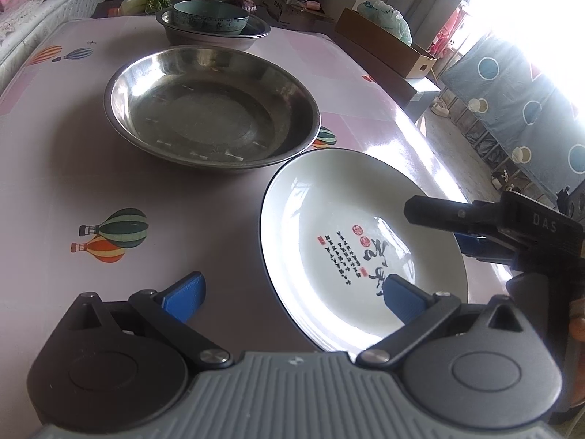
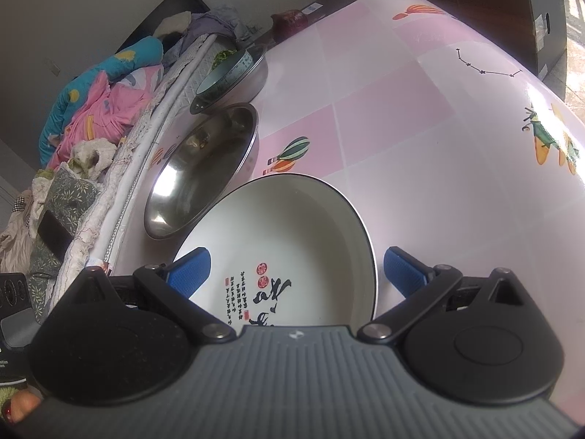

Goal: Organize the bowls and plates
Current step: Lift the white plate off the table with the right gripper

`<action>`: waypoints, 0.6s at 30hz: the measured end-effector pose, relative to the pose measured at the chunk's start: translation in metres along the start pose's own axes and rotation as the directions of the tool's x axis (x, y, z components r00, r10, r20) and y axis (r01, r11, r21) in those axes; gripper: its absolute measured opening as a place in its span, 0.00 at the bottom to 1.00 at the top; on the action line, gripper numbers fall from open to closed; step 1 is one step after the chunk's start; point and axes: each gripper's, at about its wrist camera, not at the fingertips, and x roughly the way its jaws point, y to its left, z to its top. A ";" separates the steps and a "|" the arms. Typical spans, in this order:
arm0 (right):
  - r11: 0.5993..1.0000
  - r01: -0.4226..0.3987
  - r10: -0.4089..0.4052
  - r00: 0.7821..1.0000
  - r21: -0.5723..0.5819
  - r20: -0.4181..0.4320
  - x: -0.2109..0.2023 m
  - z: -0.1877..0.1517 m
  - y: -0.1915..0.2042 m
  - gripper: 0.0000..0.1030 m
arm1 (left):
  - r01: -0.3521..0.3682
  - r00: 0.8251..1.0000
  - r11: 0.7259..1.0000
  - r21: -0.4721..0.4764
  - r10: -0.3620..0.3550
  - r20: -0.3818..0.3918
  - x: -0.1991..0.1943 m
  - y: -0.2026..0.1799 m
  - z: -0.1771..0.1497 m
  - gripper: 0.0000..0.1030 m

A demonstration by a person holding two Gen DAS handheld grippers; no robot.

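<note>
A white plate [image 1: 329, 226] with black and red calligraphy rests tilted on the pink table, near the right. It also shows in the right wrist view [image 2: 285, 226]. My left gripper [image 1: 294, 298] is open, its right pad over the plate's near part. My right gripper [image 2: 298, 269] is open and straddles the plate's near rim, one finger above the plate and one below; it shows in the left wrist view [image 1: 438, 225] at the plate's right edge. A large steel dish [image 1: 212, 106] lies behind the plate. A green ceramic bowl [image 1: 210, 16] sits in a smaller steel bowl [image 1: 175, 34] at the back.
The table [image 1: 73, 183] has a pink cloth with balloon prints. A bed with bedding [image 2: 106, 102] runs along one side. Cardboard boxes [image 1: 384, 47] and bags stand beyond the far edge. The table's right edge [image 1: 438, 139] drops to the floor.
</note>
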 end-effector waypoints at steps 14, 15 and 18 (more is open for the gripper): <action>1.000 0.015 -0.015 1.000 -0.023 0.001 0.002 0.000 0.004 0.99 | 0.059 0.998 0.997 -0.047 -0.059 0.020 -0.002 0.011 0.001 1.00; 1.000 0.015 -0.015 1.000 -0.026 0.000 0.002 0.000 0.004 0.99 | 0.063 0.998 0.997 -0.045 -0.062 0.019 -0.002 0.012 0.002 1.00; 0.999 0.015 -0.015 1.000 -0.029 0.000 0.002 0.000 0.004 0.99 | 0.074 0.997 0.997 -0.037 -0.074 0.023 -0.001 0.013 0.002 1.00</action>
